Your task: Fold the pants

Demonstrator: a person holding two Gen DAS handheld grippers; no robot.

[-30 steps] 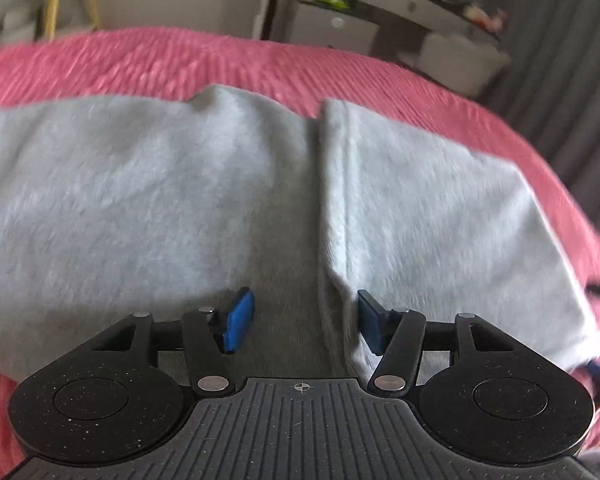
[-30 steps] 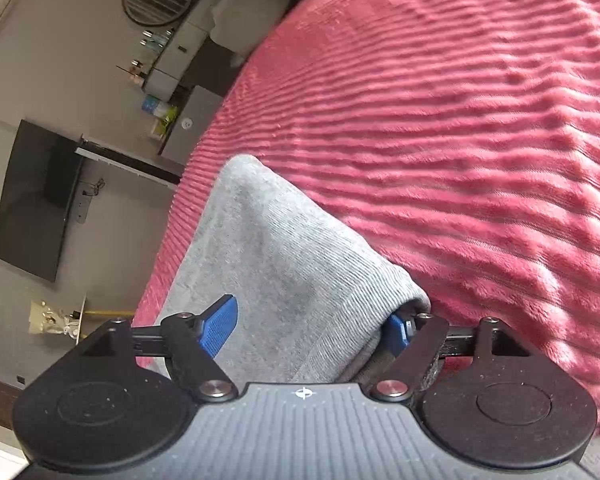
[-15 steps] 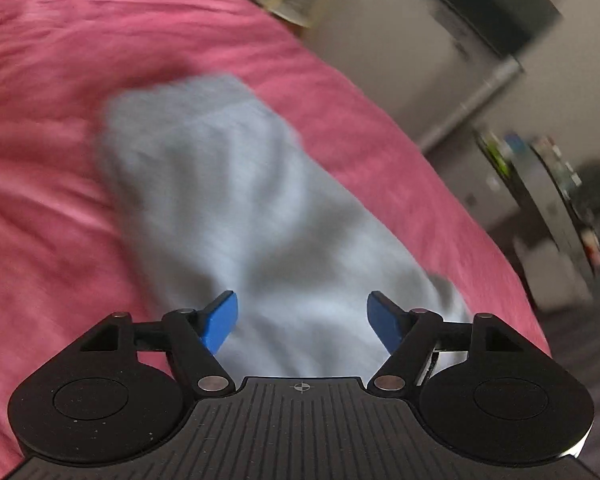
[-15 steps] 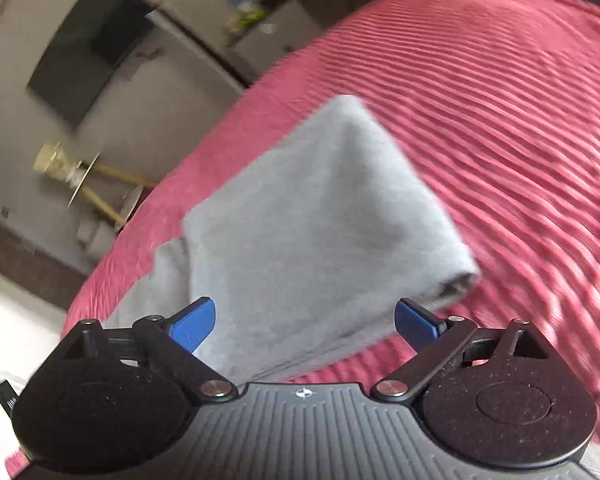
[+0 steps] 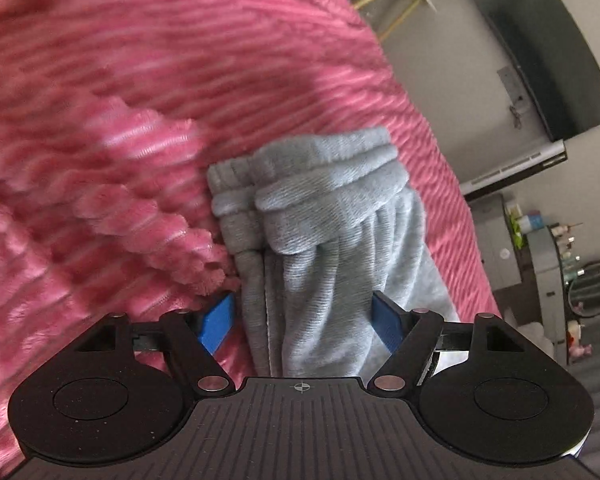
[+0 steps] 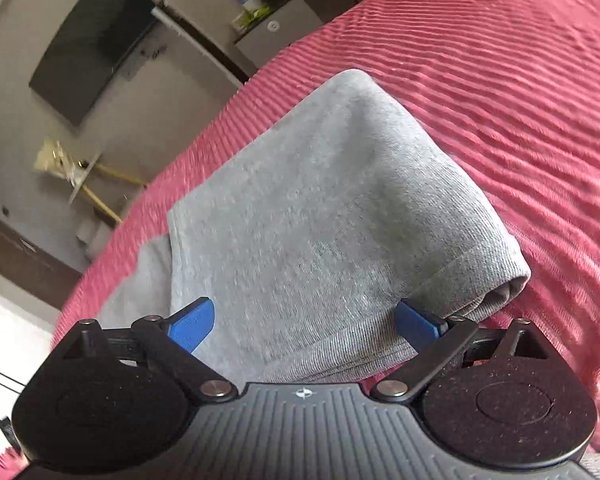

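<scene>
Pants (image 6: pixel 332 208) lie folded just ahead of both tools' (image 6: pixel 306 326) open, unpressing jaws.

Left wrist view. I see the left gripper (image 5: pixel 304 320) angled down over the grey pants (image 5: pixel 332 240), which lie folded on a pink ribbed blanket (image 5: pixel 140 80). My jaws stand apart; the blue pads (image 5: pixel 218 318) flank the bunched fabric near the waistband, the right pad at the cloth's edge, though I cannot tell whether it touches, while the left pad sits beside a raised ridge of blanket. The stacked waistband layers face away from me. Beyond the bed edge, a dark wall-mounted screen (image 5: pixel 548 48) and a round mirror (image 5: pixel 592 290) appear at right.
</scene>
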